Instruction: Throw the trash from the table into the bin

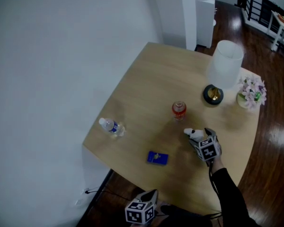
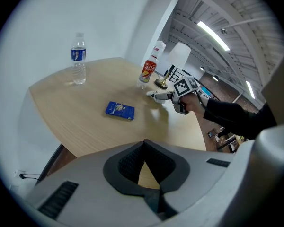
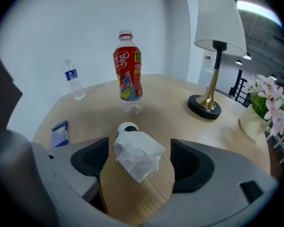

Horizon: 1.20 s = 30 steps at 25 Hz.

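The right gripper (image 3: pixel 139 144) is holding its fingers (image 3: pixel 91 161) wide apart, released, and a crumpled white tissue (image 3: pixel 138 159) is lying on the tabletop (image 3: pixel 170 112) between them, unpinched. Beyond it a red-labelled drink bottle (image 3: pixel 128 74) is standing upright, with a lamp (image 3: pixel 217 46) and flowers (image 3: pixel 270 100) sitting off to the right. The left gripper (image 2: pixel 144 143) is hovering off the tabletop's near edge, fingers clenched on nothing. A blue pack (image 2: pixel 119 110) and a water bottle (image 2: pixel 78 60) are sitting ahead of it.
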Available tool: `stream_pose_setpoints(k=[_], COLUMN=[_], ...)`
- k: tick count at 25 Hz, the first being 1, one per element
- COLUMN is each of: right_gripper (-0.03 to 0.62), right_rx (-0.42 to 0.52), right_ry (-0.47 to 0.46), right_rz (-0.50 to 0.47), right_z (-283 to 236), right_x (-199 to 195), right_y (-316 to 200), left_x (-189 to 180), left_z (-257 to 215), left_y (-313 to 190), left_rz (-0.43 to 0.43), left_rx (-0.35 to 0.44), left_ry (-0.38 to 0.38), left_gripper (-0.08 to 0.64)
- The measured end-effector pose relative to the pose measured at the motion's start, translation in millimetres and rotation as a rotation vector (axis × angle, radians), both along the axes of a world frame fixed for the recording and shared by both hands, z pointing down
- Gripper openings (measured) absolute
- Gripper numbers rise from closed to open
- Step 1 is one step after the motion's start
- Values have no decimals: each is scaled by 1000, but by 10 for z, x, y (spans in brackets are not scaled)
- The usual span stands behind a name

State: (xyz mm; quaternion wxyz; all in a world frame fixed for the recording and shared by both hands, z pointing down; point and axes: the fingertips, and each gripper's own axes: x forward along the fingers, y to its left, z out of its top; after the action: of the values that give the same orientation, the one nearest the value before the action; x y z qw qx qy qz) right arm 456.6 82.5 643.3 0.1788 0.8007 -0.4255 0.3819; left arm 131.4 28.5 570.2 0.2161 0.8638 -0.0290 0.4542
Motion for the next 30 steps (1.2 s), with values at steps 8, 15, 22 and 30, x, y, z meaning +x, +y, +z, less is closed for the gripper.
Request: stream_pose_setpoints(k=[8,15,22,30], right_gripper=[306,198,169,161], right_rx=[-5,-28,30,76], right_ry=[-28,-23,6,-35], right_rz=[-13,9,-51,-206], right_z=[30,-61,-479,-802], right_x=[-92,-226,-769,-1868], right_y=[-5,115,150,10], left_x=[-89,-227,-460,-1052], left_z=[-22,-76,-198,-109], left_y=[18,-52,-117,-111], left_rz=[-28,-78,-142,-241], left_rx=[-7,-9,-12,-12], left_ry=[9,51,132,165], left_gripper=[3,3,3,3])
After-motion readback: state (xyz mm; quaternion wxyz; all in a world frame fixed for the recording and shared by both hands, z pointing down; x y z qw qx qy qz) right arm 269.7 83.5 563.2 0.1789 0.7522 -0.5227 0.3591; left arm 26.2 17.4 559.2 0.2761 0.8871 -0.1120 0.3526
